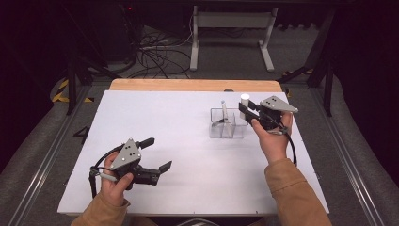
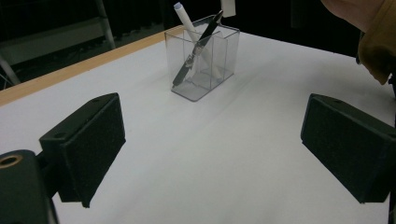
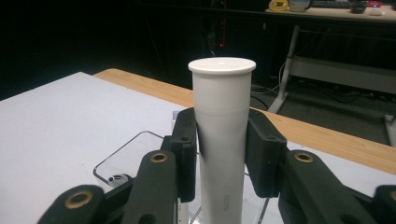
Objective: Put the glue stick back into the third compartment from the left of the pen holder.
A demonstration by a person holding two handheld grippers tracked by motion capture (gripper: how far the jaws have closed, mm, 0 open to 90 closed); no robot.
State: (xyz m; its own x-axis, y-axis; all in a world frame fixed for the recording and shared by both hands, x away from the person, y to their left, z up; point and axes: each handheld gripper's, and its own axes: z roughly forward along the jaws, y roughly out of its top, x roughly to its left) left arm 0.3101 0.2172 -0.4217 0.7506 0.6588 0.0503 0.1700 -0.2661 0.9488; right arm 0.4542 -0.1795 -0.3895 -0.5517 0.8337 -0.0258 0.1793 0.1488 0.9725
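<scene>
The right gripper (image 3: 220,154) clamps an upright white cylindrical tube (image 3: 222,121) with a flat flanged cap between its two black pads (image 3: 187,154). Below lies the clear plastic holder's rim (image 3: 122,150), over the white tabletop (image 3: 60,121), whose wooden edge (image 3: 327,135) runs behind.

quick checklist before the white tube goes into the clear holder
1. Grip: right gripper is shut on the white tube, pads on both sides: ok.
2. Tube upright, cap on top: ok.
3. Tube over the holder: it is at the far right corner in the high view; exact alignment: cannot tell.
4. Free space: a white pen and a dark pen lean in the holder; the right compartment's contents: cannot tell.
5. Left gripper open, nothing between its jaws, well apart from the holder: ok.
6. Holder upright on the table: ok.
</scene>
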